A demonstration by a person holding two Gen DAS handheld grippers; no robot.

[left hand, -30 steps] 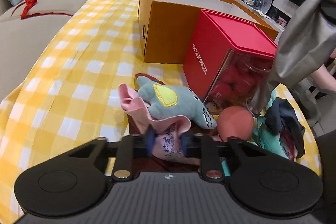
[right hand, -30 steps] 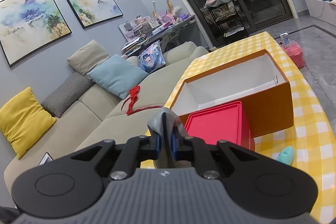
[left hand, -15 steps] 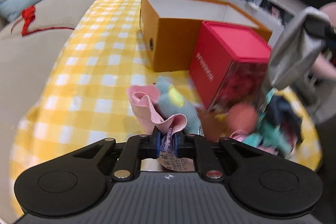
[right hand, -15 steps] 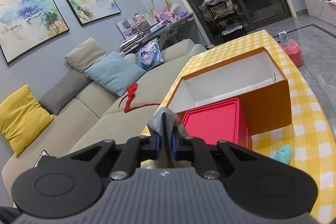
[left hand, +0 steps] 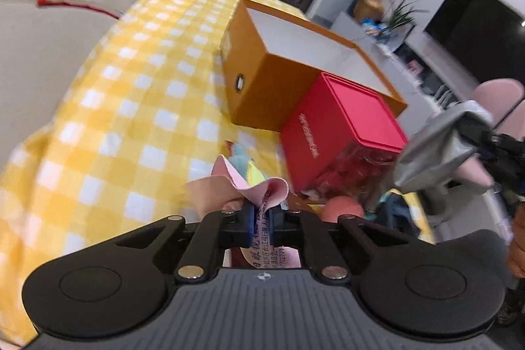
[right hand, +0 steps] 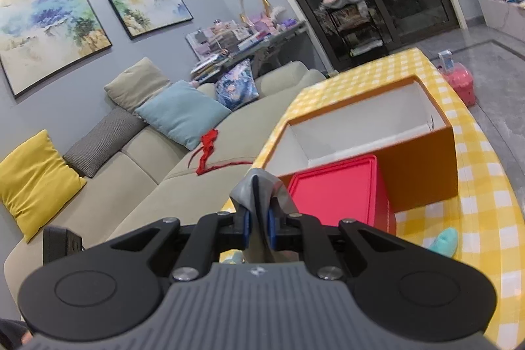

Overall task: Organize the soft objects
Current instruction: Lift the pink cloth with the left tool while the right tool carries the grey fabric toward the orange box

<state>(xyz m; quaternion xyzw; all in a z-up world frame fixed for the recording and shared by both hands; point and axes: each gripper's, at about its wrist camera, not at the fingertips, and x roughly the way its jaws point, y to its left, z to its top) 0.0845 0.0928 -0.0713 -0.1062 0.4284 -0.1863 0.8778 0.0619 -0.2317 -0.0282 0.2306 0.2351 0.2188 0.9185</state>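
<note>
Left gripper [left hand: 262, 223] clamped on a pink cloth [left hand: 229, 189] with a printed label, jaws just closing further onto it, cloth bunched up above the blue pads. Behind the cloth, partly hidden, a pale blue and yellow plush toy [left hand: 246, 160] on the yellow checked table [left hand: 131, 107]. Just right of that, a red-lidded box [left hand: 341, 133] with a clear lower wall, touching the front corner of an open orange box [left hand: 262, 87] with a white, empty-looking inside. Near the red box's base, a salmon-pink ball [left hand: 343, 207] and a blurred heap of dark and teal fabric [left hand: 397, 212].

Right gripper [right hand: 258, 223] pinched tight on a grey cloth [right hand: 259, 189], held in the air above the table's near end; seen from the left wrist view as a grey bundle hanging at the right edge beside the red box. In the right wrist view, a teal soft item [right hand: 446, 241] lying on the table, right of the red box. Beige sofa [right hand: 131, 186] alongside the table
</note>
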